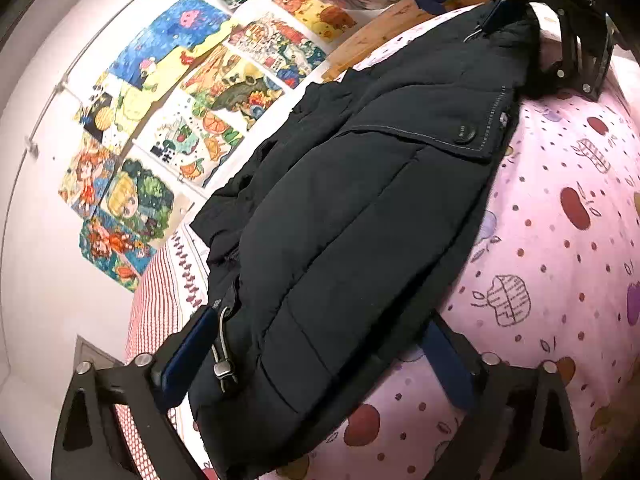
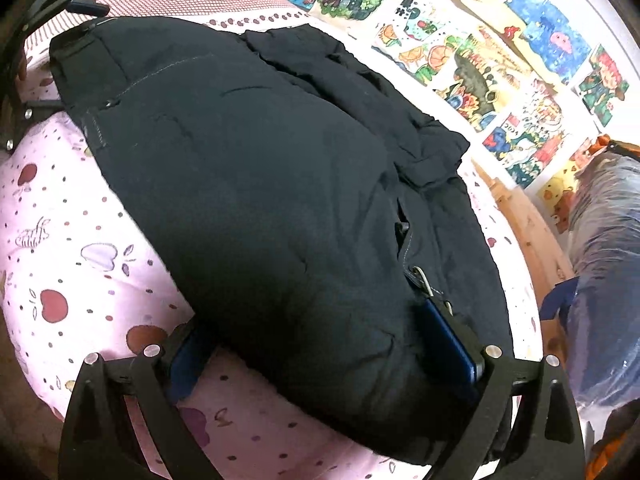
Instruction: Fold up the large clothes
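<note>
A large dark padded jacket lies folded on a pink apple-print bed sheet. My left gripper has its blue-padded fingers wide apart around one end of the jacket, by a metal toggle. My right gripper straddles the other end of the jacket, with its fingers wide apart on both sides of the thick fabric. In the left wrist view the right gripper shows at the jacket's far end. In the right wrist view the left gripper shows at the far end.
A wall covered with colourful drawings runs behind the bed. A red-striped pillow lies at one end. A wooden bed frame and a plastic-wrapped bundle lie at the other end.
</note>
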